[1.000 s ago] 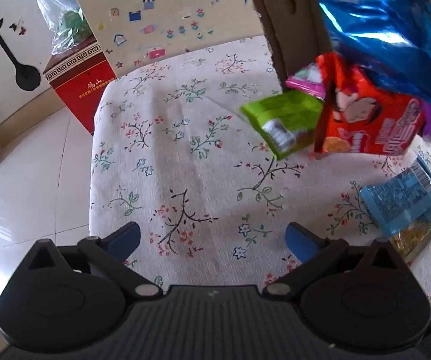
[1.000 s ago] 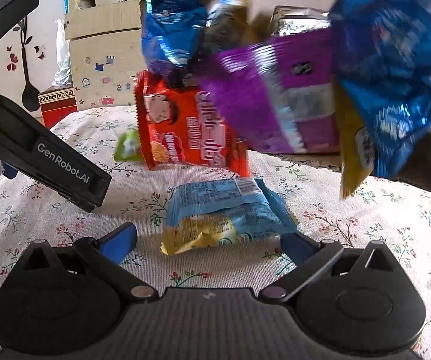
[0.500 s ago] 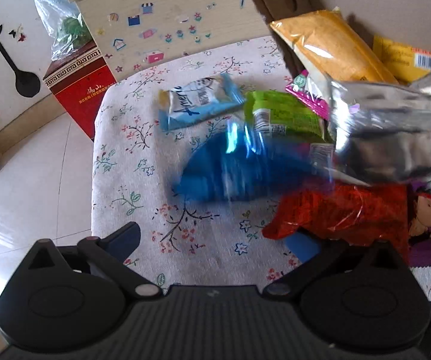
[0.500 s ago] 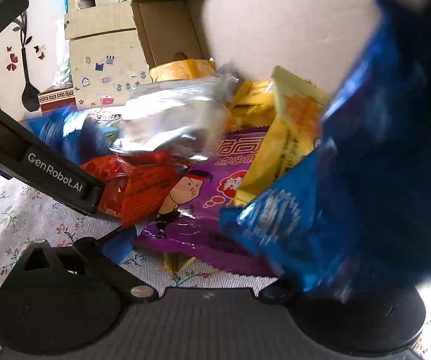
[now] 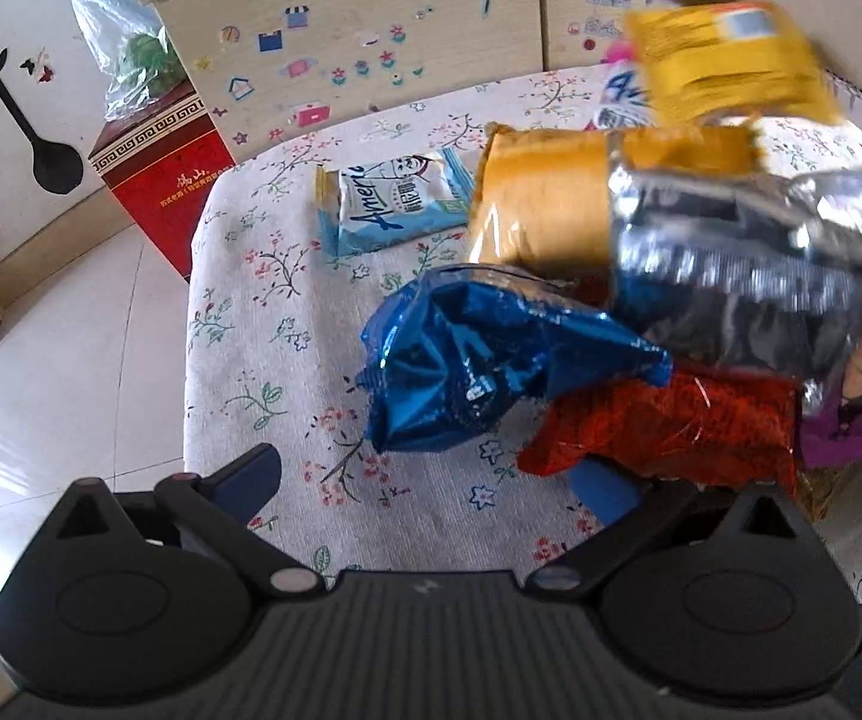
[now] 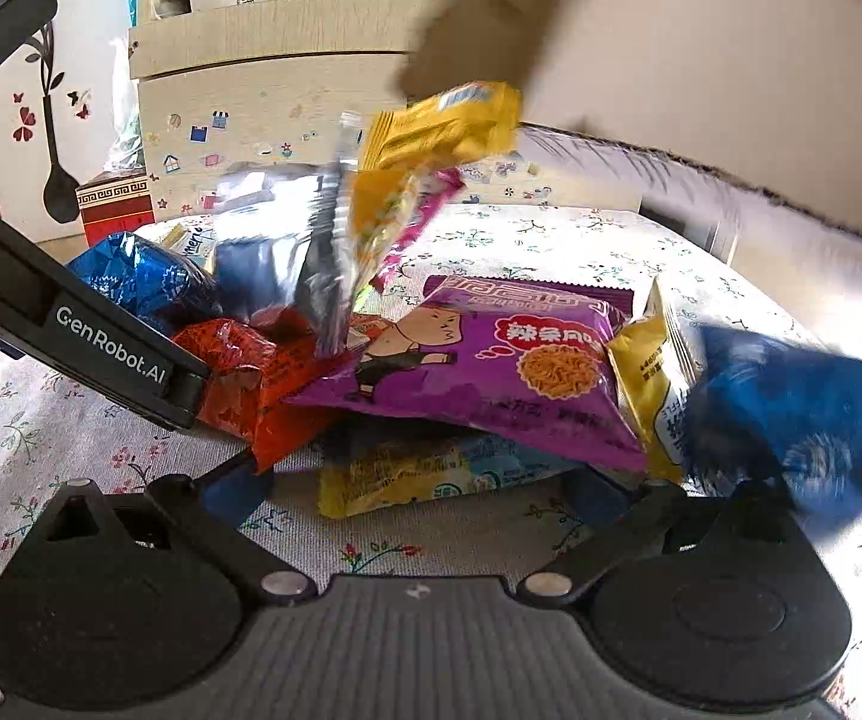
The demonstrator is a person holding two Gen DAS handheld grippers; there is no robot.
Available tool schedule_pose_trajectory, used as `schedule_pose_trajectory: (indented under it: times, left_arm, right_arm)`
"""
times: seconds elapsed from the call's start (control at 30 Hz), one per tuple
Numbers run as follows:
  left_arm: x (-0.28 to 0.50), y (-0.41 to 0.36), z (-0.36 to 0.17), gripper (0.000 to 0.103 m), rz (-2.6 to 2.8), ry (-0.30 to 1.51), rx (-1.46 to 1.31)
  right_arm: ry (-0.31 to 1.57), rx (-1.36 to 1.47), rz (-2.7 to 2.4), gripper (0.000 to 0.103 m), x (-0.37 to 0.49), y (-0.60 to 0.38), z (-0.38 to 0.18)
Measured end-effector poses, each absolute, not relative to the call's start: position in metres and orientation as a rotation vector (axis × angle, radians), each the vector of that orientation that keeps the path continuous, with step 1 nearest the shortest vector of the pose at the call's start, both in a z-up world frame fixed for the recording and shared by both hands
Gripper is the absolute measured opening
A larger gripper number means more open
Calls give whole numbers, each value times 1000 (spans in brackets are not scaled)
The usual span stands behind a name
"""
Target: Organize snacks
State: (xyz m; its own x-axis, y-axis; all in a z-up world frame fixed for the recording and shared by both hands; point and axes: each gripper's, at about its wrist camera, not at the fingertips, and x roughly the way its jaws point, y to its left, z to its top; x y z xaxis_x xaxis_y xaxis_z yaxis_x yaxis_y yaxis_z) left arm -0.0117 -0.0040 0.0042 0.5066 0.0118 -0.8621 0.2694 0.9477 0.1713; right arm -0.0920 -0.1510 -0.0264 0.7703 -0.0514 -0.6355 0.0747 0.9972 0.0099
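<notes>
Snack packets lie in a heap on the floral tablecloth [image 5: 263,324]. In the left wrist view I see a crumpled blue foil bag [image 5: 479,360], a red packet [image 5: 671,426], a silver bag [image 5: 749,264] blurred in motion, an orange packet [image 5: 539,210], a yellow packet [image 5: 725,60] in the air and a light blue packet [image 5: 395,198]. The right wrist view shows a purple packet [image 6: 491,360], a yellow-blue packet [image 6: 431,474] and a blurred blue bag [image 6: 803,420]. My left gripper [image 5: 425,480] is open and empty. My right gripper [image 6: 419,492] is open, with packets lying between its fingers.
A tilted cardboard box [image 6: 701,60] hangs above the table at the upper right. A wooden cabinet with stickers [image 5: 341,42] stands behind the table, with a red box [image 5: 161,180] beside it on the tiled floor [image 5: 59,360]. The left gripper's arm [image 6: 83,342] crosses the right wrist view.
More packets have dropped from the box onto the table and the heap has grown. The blue foil bag has come to rest. Both grippers stay in place, open.
</notes>
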Motion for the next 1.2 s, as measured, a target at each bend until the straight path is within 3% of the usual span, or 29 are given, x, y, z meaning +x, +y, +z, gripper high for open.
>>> schedule_pose_trajectory:
  times: [0.6, 1.2]
  left_arm:
    - [-17, -1, 10, 102, -158, 1018, 285]
    - [-30, 8, 57, 102, -201, 930, 182]
  right_arm:
    - [687, 36, -68, 103, -97, -154, -25]
    - [687, 35, -69, 103, -96, -154, -25]
